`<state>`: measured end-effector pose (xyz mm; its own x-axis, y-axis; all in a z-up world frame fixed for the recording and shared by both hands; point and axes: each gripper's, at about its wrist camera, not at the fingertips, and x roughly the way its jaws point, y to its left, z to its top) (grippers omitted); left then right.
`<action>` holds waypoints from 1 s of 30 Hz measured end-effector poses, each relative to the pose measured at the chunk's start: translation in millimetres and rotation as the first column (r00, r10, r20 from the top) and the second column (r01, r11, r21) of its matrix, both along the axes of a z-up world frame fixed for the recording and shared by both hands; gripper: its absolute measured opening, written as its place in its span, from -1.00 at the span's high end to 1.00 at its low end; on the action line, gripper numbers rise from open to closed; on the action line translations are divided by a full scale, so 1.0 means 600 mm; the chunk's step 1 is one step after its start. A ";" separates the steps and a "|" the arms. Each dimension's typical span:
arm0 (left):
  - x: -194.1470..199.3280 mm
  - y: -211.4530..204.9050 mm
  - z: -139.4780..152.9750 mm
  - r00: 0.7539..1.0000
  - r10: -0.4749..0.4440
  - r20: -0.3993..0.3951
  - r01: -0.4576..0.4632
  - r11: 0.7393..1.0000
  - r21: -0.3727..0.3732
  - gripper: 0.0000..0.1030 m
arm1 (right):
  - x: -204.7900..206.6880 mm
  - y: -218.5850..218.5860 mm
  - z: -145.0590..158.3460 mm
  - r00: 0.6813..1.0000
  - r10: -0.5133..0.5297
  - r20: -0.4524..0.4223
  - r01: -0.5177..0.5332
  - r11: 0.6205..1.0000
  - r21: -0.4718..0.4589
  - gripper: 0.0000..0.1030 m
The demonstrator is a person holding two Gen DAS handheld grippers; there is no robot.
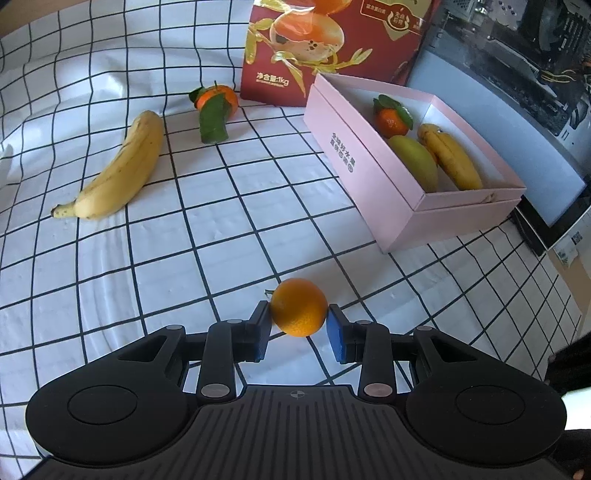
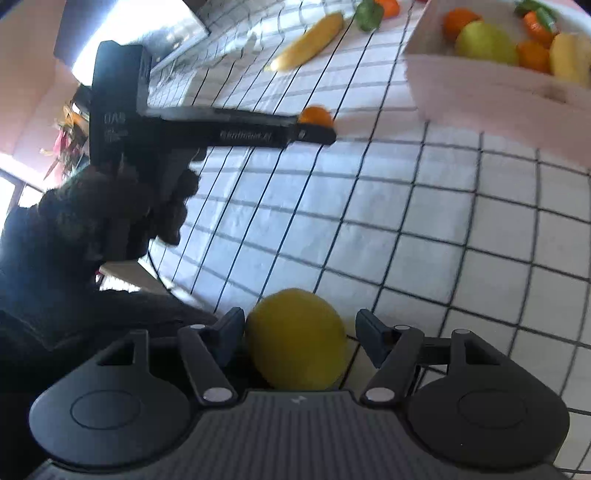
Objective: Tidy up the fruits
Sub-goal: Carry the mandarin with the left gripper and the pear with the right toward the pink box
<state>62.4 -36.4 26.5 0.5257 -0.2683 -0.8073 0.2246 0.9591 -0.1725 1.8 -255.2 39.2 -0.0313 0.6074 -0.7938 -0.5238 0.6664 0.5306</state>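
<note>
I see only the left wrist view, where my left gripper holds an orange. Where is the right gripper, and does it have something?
Observer: The right gripper has a yellow round fruit between its fingers.
Operator: Is the fruit gripped?
Observer: No. The jaws are open, and a gap shows beside one finger.
Operator: Does the pink box hide any fruit from me?
Observer: Yes. In the pink box a plain orange lies beside the mango.
</note>
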 end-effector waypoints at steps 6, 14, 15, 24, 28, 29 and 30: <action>0.001 -0.004 0.001 1.000 0.003 -0.004 -0.003 1.000 0.011 0.27 | -0.004 0.016 -0.020 0.997 0.022 -0.067 -0.022 1.000 0.004 -0.27; 0.002 -0.003 -0.001 1.000 -0.002 -0.002 0.002 1.000 0.016 0.27 | 0.029 -0.032 -0.004 0.987 -0.160 -0.016 0.160 0.987 0.013 -0.26; 0.002 -0.004 -0.001 1.000 -0.001 -0.001 0.001 1.000 0.019 0.27 | 0.036 -0.042 0.004 0.980 -0.196 0.024 0.196 0.981 0.004 -0.26; 0.011 -0.026 0.002 1.000 -0.001 -0.015 0.002 0.995 0.097 0.27 | 0.031 -0.025 0.015 0.883 -0.176 0.436 0.292 0.932 -0.215 -0.27; 0.019 -0.035 0.003 0.999 0.022 -0.028 -0.019 0.994 0.104 0.28 | 0.020 -0.032 0.012 0.856 -0.192 0.480 0.315 0.930 -0.188 -0.27; 0.022 -0.035 0.003 0.999 0.031 -0.033 -0.028 0.995 0.098 0.28 | 0.018 -0.035 0.012 0.848 -0.199 0.491 0.321 0.930 -0.177 -0.27; 0.025 -0.035 0.003 0.998 0.043 -0.038 -0.040 0.995 0.087 0.27 | 0.015 -0.035 0.009 0.842 -0.205 0.500 0.326 0.930 -0.169 -0.27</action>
<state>77.6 -57.1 28.5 0.5016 -0.1751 -0.8472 0.1789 0.9791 -0.0965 11.0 -276.1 44.6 0.5133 0.3293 -0.7925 -0.4517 0.8888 0.0767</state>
